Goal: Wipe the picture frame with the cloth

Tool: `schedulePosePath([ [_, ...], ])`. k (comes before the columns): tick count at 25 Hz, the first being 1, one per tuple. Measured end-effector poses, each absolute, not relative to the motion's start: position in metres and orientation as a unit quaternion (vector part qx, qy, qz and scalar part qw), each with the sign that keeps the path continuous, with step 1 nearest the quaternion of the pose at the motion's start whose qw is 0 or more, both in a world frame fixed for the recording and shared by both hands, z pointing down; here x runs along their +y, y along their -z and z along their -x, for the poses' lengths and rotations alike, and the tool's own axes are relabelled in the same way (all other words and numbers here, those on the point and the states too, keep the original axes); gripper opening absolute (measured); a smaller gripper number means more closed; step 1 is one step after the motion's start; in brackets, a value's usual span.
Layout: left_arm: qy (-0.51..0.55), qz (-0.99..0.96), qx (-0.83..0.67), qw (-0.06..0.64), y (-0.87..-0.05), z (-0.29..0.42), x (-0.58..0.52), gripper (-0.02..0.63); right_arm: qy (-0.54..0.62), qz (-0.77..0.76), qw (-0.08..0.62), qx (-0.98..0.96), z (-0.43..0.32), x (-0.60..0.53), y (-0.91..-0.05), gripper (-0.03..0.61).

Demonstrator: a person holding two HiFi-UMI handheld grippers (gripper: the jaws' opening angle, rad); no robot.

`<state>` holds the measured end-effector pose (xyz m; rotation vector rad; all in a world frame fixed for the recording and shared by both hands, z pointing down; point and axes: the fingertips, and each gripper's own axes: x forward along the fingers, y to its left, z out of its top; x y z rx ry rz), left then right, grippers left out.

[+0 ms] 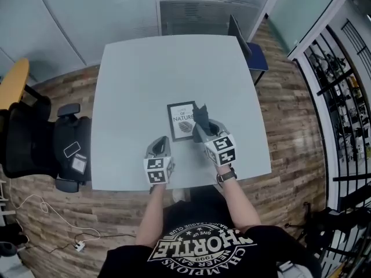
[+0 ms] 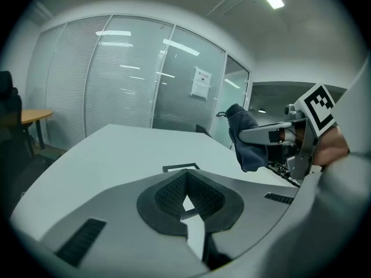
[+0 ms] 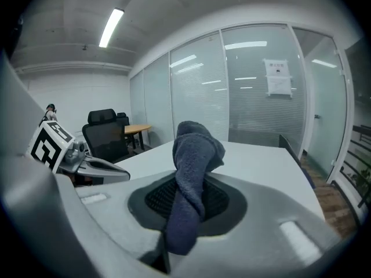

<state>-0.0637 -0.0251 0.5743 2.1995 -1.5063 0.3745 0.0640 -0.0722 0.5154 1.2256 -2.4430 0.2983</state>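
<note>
**Dark blue cloth is in the claw, frame not wiped yet**

So the cloth (image 3: 194,155) is pinched tight in the right claw (image 3: 191,197), with a twisted wad poking up past the tips. The picture frame (image 1: 181,121) lies flat, face up, on the pale grey bench (image 1: 139,74). From the head view the cloth hangs over the frame's right edge. From the left side it looks lifted clear of the frame, not touching it.

The left claw (image 2: 186,177) is closed with nothing in it. It sits just off the frame's near-left corner, pointing at the frame.

My read is that this is the approach, right before the first wipe. Next, the right claw needs to tip down so the loose wad, not the hard tips, lands on the glass, then drag across. The frame looks light and might skate, so the left claw could pin that near corner.
</note>
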Motion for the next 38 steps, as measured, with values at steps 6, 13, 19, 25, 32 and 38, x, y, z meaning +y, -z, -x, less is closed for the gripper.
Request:
schedulePosePath([
  [6,-0.154,-0.783,-0.529,0.288,-0.612,0.057,-0.052,-0.005,-0.131,-0.392,0.268,-0.870,-0.055,-0.125,-0.550,0.071],
  [13,-0.172,-0.768,-0.505,0.356,-0.653,0.050,-0.066,-0.006,-0.104,-0.324,0.323,-0.883,-0.035,-0.174,-0.574,0.071],
  [19,-0.239,-0.753,-0.489,0.371,-0.693,0.045,-0.063,-0.006,0.004,-0.191,0.413,-0.890,-0.008,-0.201,-0.601,0.071],
  [25,-0.260,-0.752,-0.456,0.398,-0.713,0.024,-0.053,-0.005,0.113,-0.067,0.505,-0.853,0.021,-0.215,-0.643,0.071],
  [32,-0.255,-0.746,-0.464,0.403,-0.732,0.021,-0.060,-0.005,0.166,0.028,0.555,-0.815,0.050,-0.218,-0.691,0.071],
  [38,-0.252,-0.737,-0.473,0.412,-0.735,0.023,-0.060,-0.005,0.148,0.055,0.579,-0.800,0.056,-0.212,-0.723,0.071],
])
